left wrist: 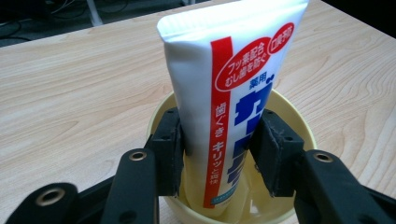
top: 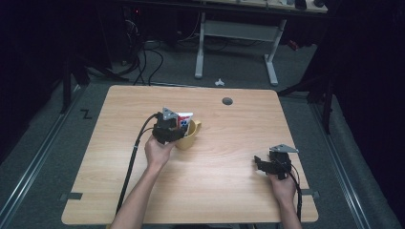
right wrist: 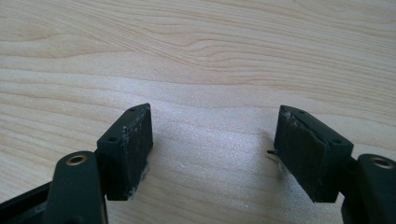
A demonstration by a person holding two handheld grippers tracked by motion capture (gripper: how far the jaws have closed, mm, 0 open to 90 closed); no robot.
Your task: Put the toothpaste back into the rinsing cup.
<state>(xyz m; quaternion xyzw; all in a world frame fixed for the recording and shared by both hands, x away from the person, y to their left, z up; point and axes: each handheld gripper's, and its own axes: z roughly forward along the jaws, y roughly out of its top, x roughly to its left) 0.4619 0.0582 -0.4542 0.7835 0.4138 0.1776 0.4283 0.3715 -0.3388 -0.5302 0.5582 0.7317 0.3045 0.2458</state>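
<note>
A white toothpaste tube (left wrist: 224, 107) with red and blue print stands upright inside a yellow mug (left wrist: 289, 116). My left gripper (left wrist: 217, 156) is shut on the tube, its pads pressing both sides just above the mug's rim. In the high view the left gripper (top: 173, 128) sits over the mug (top: 190, 136) near the table's middle, with the tube (top: 184, 119) poking up behind it. My right gripper (top: 260, 164) rests low at the table's right front. Its jaws stand wide apart over bare wood in the right gripper view (right wrist: 215, 149), holding nothing.
The wooden table (top: 215, 191) has a round cable hole (top: 227, 101) near its far edge. Beyond it stand a white desk frame (top: 236, 33) and cables on the grey floor. A black cable (top: 133, 157) trails from the left gripper toward the front edge.
</note>
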